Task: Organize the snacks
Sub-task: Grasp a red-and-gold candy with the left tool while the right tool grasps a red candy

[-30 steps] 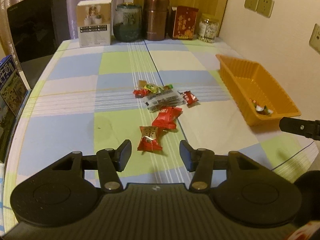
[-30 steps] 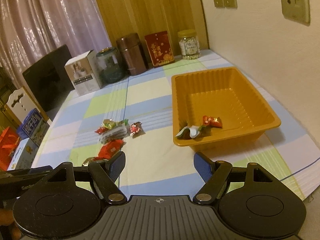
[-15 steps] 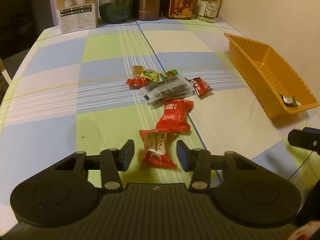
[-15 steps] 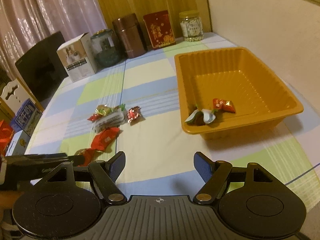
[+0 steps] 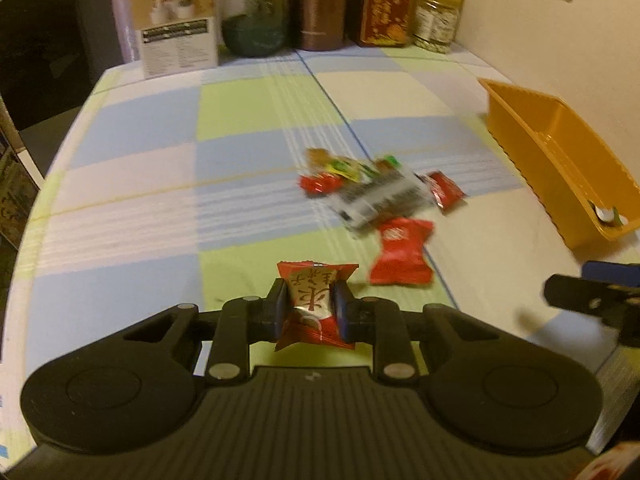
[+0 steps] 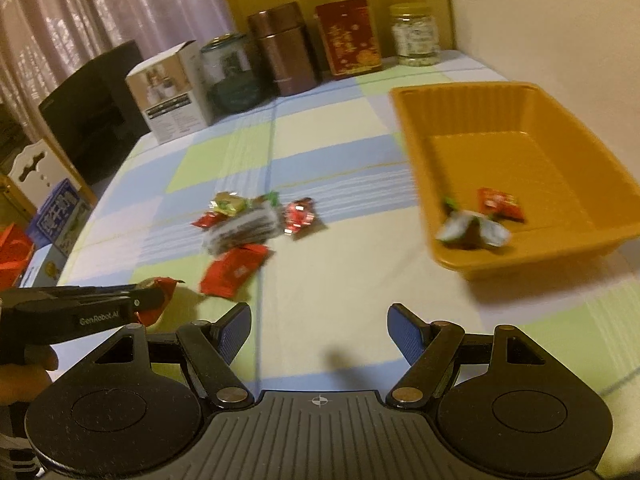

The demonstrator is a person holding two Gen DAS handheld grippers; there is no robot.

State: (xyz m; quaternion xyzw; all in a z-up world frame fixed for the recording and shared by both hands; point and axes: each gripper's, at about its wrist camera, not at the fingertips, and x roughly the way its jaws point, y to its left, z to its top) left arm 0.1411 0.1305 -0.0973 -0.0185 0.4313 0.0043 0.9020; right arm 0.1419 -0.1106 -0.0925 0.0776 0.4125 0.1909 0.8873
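Observation:
My left gripper is shut on a red wrapped candy and holds it just above the checked tablecloth. Beyond it lie a red snack packet, a clear dark-striped packet and several small candies. The orange tray stands on the right with a red candy and a white-green one inside. My right gripper is open and empty over the near table, left of the tray. The left gripper with its candy shows at the right wrist view's left edge.
A white box, a green jar, a brown canister, a red tin and a glass jar line the far edge. A black chair stands at the far left. The wall is close on the right.
My left gripper moved onto the nearest red candy, closed on it and lifted it slightly. My right gripper drifted a little left and stays open.

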